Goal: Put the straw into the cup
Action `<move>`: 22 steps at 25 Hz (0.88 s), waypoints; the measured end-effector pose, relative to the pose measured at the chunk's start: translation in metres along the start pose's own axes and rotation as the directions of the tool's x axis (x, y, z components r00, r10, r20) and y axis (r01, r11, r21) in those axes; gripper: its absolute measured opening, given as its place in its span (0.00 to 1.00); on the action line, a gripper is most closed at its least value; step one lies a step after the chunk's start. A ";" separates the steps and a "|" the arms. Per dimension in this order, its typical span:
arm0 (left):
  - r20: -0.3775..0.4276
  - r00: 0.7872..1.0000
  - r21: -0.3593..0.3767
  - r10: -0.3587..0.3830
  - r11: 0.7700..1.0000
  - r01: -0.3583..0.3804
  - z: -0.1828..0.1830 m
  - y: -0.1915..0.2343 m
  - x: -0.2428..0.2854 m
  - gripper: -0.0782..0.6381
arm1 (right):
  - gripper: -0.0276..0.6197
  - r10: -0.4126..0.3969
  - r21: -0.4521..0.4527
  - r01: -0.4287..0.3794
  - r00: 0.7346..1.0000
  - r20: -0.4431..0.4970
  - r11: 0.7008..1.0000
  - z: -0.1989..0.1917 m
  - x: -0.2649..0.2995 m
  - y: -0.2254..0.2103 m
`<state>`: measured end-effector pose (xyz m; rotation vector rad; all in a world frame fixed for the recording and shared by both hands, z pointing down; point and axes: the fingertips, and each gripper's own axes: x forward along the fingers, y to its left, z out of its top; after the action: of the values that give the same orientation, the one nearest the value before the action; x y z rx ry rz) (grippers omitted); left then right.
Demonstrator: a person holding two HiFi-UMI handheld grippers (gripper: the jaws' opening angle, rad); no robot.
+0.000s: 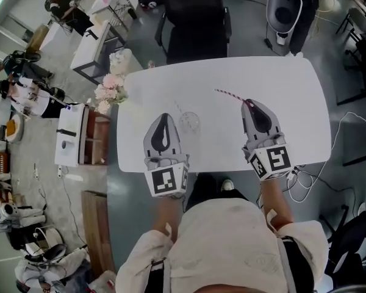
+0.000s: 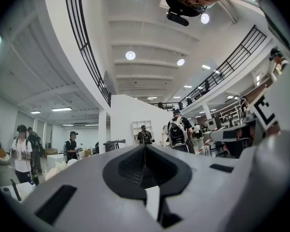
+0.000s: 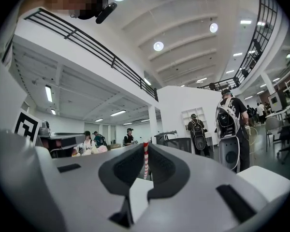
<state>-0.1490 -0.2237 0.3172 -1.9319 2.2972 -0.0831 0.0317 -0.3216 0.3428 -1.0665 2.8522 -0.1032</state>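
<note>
A clear cup (image 1: 190, 122) stands on the white table (image 1: 268, 78), near its front edge. My left gripper (image 1: 165, 116) lies level just left of the cup with its jaws together and nothing between them; the left gripper view shows the closed tip (image 2: 145, 146) and no cup. To the cup's right, my right gripper (image 1: 249, 102) is shut on one end of a red-and-white striped straw (image 1: 229, 94), which sticks out to the upper left over the table. The right gripper view shows the straw (image 3: 145, 161) pinched upright between the jaws (image 3: 146, 146).
A bunch of pale pink flowers (image 1: 111, 85) sits off the table's left edge. A black chair (image 1: 195, 29) stands behind the table. A white cabinet (image 1: 70, 133) is on the floor at the left, cables (image 1: 305, 185) at the right.
</note>
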 end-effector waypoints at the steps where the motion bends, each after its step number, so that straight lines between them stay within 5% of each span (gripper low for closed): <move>1: -0.004 1.000 -0.005 0.001 1.000 -0.001 -0.007 0.006 0.005 0.12 | 0.08 -0.002 -0.002 0.002 1.000 -0.011 1.000 -0.005 0.007 0.001; 10: -0.081 0.996 -0.061 0.032 0.997 -0.037 -0.064 0.063 0.033 0.12 | 0.08 0.069 0.036 -0.064 0.987 -0.148 0.997 -0.056 0.071 0.041; 22: -0.156 0.987 -0.103 0.030 0.994 -0.047 -0.111 0.088 0.049 0.12 | 0.08 0.196 0.142 -0.158 0.930 -0.312 0.977 -0.122 0.097 0.087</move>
<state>-0.2590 -0.2613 0.4121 -1.9955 2.4847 -0.1130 -0.1115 -0.3159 0.4492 -0.8307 3.1697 -0.4648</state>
